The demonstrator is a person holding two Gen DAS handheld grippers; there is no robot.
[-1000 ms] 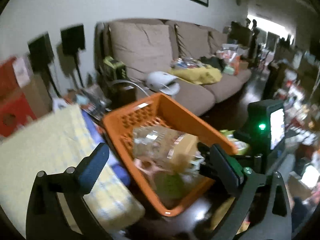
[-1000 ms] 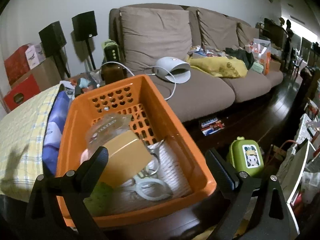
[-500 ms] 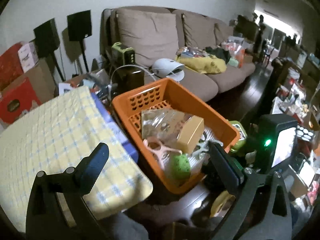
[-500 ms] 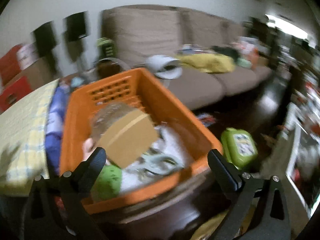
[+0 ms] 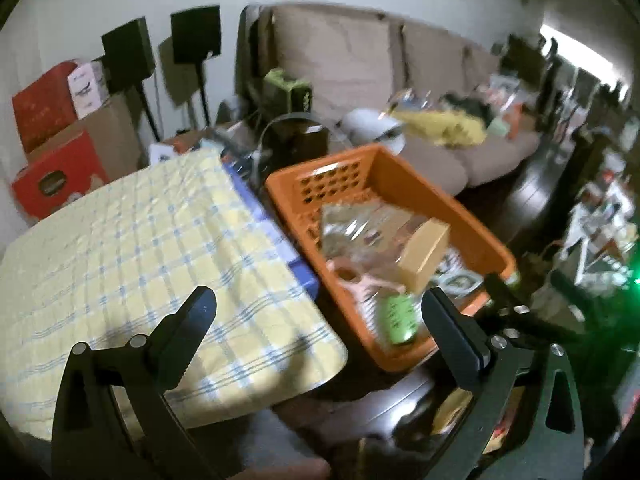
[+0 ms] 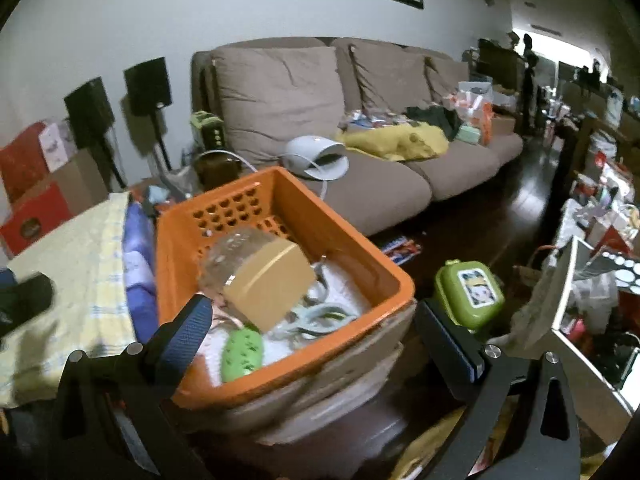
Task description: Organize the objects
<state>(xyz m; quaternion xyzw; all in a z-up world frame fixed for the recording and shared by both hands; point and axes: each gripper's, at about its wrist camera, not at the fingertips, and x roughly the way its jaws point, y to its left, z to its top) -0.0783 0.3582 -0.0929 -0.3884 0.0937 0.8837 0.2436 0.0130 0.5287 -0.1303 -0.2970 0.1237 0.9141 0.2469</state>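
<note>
In the left wrist view, the left gripper [image 5: 318, 314] is seen at the bottom of the frame with its 2 fingers spread wide and nothing held. The orange basket [image 5: 472, 220] sits right of centre, beside a yellow checked cloth [image 5: 132, 256].

In the right wrist view, the right gripper [image 6: 314, 330] is likewise spread and empty. The orange basket [image 6: 344, 236] fills the centre, with a tan box [image 6: 268, 286] and a green object [image 6: 241, 354] inside.

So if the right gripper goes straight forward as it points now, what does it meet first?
Probably the tan box lying on top of the things in the orange basket. The right gripper is open and empty, but depth is unclear.
</note>
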